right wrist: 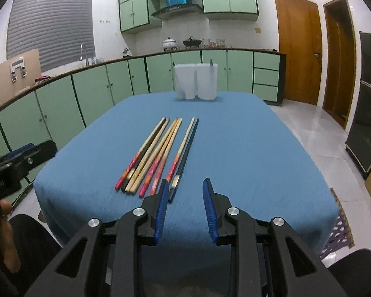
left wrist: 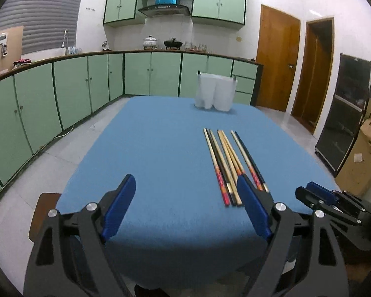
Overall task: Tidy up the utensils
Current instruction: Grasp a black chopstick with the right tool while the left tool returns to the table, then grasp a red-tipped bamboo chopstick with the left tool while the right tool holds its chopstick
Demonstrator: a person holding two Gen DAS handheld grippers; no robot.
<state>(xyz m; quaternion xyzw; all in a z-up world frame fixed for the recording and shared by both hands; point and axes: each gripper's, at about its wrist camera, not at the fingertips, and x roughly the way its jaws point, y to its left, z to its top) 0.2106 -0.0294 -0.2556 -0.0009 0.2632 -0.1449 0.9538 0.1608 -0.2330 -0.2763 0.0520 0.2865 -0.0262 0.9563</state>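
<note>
Several chopsticks (left wrist: 228, 164) lie side by side on the blue tablecloth (left wrist: 148, 148), some pale wood with red ends, some black. They also show in the right wrist view (right wrist: 155, 156). A white two-compartment holder (left wrist: 215, 91) stands at the table's far end, also in the right wrist view (right wrist: 196, 81). My left gripper (left wrist: 185, 205) is open and empty, above the near edge, left of the chopsticks. My right gripper (right wrist: 184, 205) is open and empty, just right of the chopsticks' near ends; it also shows in the left wrist view (left wrist: 319, 198).
Green kitchen cabinets (right wrist: 91, 91) run along the left and back. A dark cabinet (left wrist: 346, 113) and a cardboard box (left wrist: 361, 158) stand at the right. Wooden doors (right wrist: 299, 49) are at the back right. A brown stool (left wrist: 43, 212) sits at the table's near left.
</note>
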